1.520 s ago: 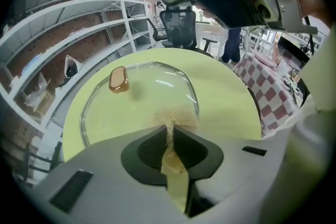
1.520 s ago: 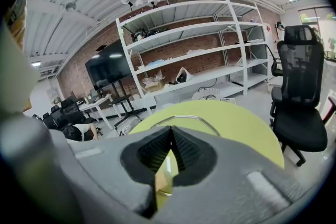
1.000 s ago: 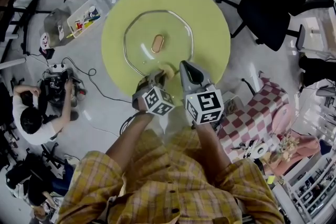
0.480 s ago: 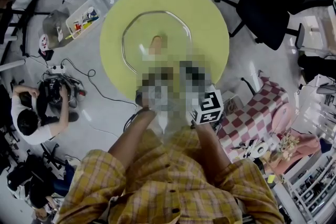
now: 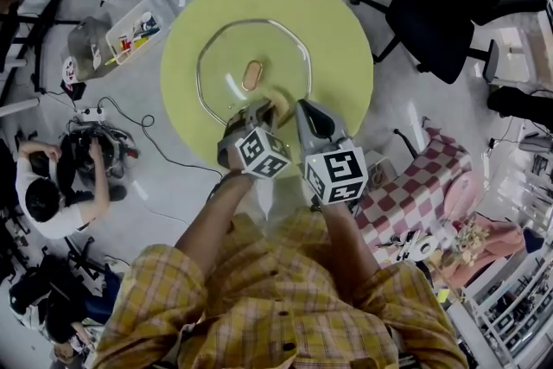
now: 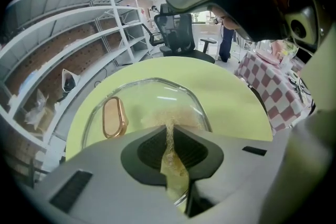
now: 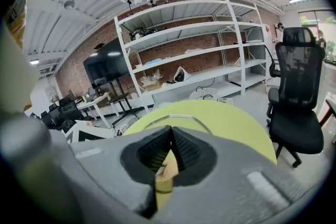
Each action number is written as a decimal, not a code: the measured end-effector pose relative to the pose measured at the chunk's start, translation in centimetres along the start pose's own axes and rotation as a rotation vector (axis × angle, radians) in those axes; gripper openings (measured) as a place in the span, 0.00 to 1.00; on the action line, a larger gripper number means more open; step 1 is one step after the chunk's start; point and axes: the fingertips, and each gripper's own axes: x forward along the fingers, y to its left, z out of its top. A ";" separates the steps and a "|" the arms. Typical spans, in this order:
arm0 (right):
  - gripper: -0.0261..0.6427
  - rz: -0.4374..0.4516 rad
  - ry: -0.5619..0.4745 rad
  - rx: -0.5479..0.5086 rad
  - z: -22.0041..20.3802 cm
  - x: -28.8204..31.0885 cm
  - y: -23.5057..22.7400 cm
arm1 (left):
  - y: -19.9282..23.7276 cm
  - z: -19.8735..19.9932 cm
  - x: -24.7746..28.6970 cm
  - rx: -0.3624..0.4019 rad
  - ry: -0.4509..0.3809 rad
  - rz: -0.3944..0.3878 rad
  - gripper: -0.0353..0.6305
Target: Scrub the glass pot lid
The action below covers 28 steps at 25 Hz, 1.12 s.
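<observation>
Pressing tan scouring pad (image 6: pixel 174 169), pinched in left gripper (image 6: pixel 169 131), onto near edge of clear glass pot lid (image 5: pixel 232 65) (right gripper (image 7: pixel 169 136) closed, not bracing): could skid.

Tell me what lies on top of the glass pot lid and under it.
On the lid: its copper-coloured handle and a yellowish scrub pad, clamped in the left tongs. Through the glass only the yellow-green table shows. The pad covers the glass beneath it.

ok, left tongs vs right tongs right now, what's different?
Left tongs are shut on a tan scrub pad lying on the glass lid; right tongs are shut on nothing. Left tongs reach over the lid; right tongs sit at its near rim, above the green table. Both are closed, side by side.
</observation>
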 end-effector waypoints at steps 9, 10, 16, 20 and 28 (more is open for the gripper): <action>0.04 0.012 0.006 -0.009 0.0 0.0 0.2 | 2.0 -0.1 -0.1 0.001 0.007 0.039 0.12; 0.04 0.012 0.007 -0.009 0.0 0.0 0.2 | 2.3 0.5 -0.5 -0.003 -0.004 0.038 0.12; 0.04 0.007 0.005 -0.003 -0.1 -0.2 -0.2 | 3.6 0.9 -0.5 -0.007 -0.009 0.076 0.12; 0.04 0.020 0.009 -0.016 -0.3 -0.2 0.1 | 4.2 1.0 -0.4 -0.030 -0.001 0.105 0.12; 0.04 0.002 0.009 -0.003 -0.7 -0.6 -0.9 | 3.7 1.4 -0.4 -0.044 0.010 0.138 0.12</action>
